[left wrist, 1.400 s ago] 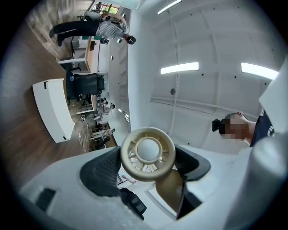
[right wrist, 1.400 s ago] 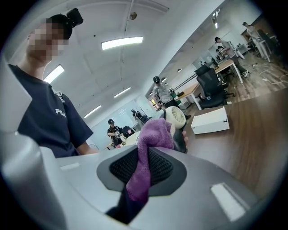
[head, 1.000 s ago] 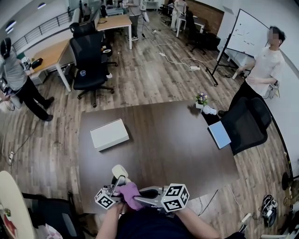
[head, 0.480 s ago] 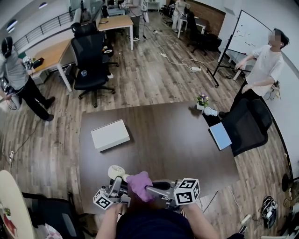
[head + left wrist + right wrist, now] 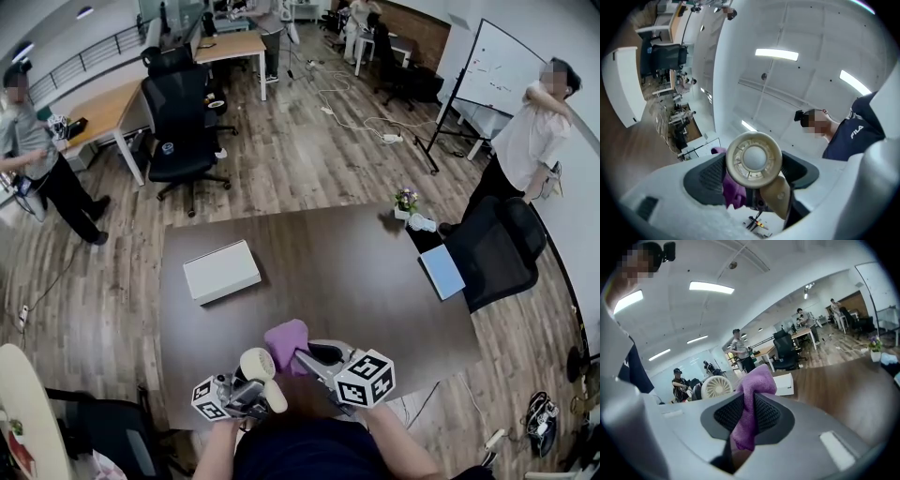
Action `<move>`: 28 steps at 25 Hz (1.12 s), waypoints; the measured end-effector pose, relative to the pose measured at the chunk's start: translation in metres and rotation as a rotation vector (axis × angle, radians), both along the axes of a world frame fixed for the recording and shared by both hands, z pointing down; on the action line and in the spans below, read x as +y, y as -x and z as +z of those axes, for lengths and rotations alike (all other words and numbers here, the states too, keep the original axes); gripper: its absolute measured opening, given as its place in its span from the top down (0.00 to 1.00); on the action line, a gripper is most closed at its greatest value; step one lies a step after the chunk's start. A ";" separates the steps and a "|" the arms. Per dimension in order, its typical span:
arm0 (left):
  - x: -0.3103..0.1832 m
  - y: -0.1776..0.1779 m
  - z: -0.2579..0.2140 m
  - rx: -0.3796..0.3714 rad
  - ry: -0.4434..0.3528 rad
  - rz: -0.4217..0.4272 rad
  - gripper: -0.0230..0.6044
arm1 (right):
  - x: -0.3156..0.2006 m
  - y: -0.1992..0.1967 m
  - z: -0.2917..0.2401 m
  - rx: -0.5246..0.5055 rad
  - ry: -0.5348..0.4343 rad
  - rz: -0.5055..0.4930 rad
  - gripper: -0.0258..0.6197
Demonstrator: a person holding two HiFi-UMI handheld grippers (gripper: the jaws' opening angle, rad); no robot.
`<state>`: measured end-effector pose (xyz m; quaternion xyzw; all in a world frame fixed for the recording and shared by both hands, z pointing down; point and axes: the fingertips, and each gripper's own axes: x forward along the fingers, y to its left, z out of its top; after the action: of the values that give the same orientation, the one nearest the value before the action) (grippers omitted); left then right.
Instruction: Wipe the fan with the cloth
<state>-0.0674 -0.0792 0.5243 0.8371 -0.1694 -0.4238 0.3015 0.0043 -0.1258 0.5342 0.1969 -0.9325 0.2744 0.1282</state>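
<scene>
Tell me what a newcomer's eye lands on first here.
The purple cloth stands out most, pinched in the right gripper over the near edge of the dark table. Right beside it is the small cream fan, held in the left gripper. A white box lies alone on the table's left side.

This is an open-plan office. A large dark brown rectangular table (image 5: 375,309) stands on a wood-plank floor (image 5: 300,159). 1 black mesh swivel chair (image 5: 180,122) stands beyond the table. Light wooden desks with white legs (image 5: 105,105) stand along the far side. A white whiteboard on a black stand (image 5: 497,64) occupies the right corner. White cables with a power strip (image 5: 389,137) trail over the floor. Long rectangular ceiling light panels (image 5: 711,287) glow overhead, and several standing people (image 5: 33,155) are about.
</scene>
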 end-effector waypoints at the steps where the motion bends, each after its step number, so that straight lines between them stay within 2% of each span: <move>1: 0.003 -0.008 0.000 -0.027 -0.005 0.022 0.39 | -0.001 0.004 -0.007 0.004 -0.042 -0.011 0.85; 4: 0.004 -0.023 0.009 -0.136 0.000 0.037 0.39 | 0.002 0.020 -0.031 -0.023 -0.151 -0.058 0.85; 9: 0.008 -0.038 0.022 -0.313 -0.013 0.073 0.39 | 0.009 0.031 -0.053 0.006 -0.337 -0.113 0.85; 14: 0.005 -0.037 0.029 -0.420 -0.017 0.055 0.39 | 0.045 0.039 -0.070 0.010 -0.460 -0.328 0.85; 19: 0.005 -0.036 0.035 -0.476 -0.014 0.056 0.39 | 0.092 0.038 -0.066 0.012 -0.488 -0.579 0.85; 21: 0.008 -0.040 0.037 -0.509 -0.025 0.071 0.39 | 0.093 0.039 -0.061 0.012 -0.486 -0.591 0.85; 28: 0.018 -0.046 0.043 -0.595 -0.066 0.113 0.39 | 0.063 0.045 -0.056 -0.004 -0.437 -0.469 0.85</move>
<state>-0.0212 -0.0613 0.5670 0.9419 -0.1896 -0.1479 0.2343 -0.0408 -0.0632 0.4783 -0.0012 -0.9896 0.0310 0.1407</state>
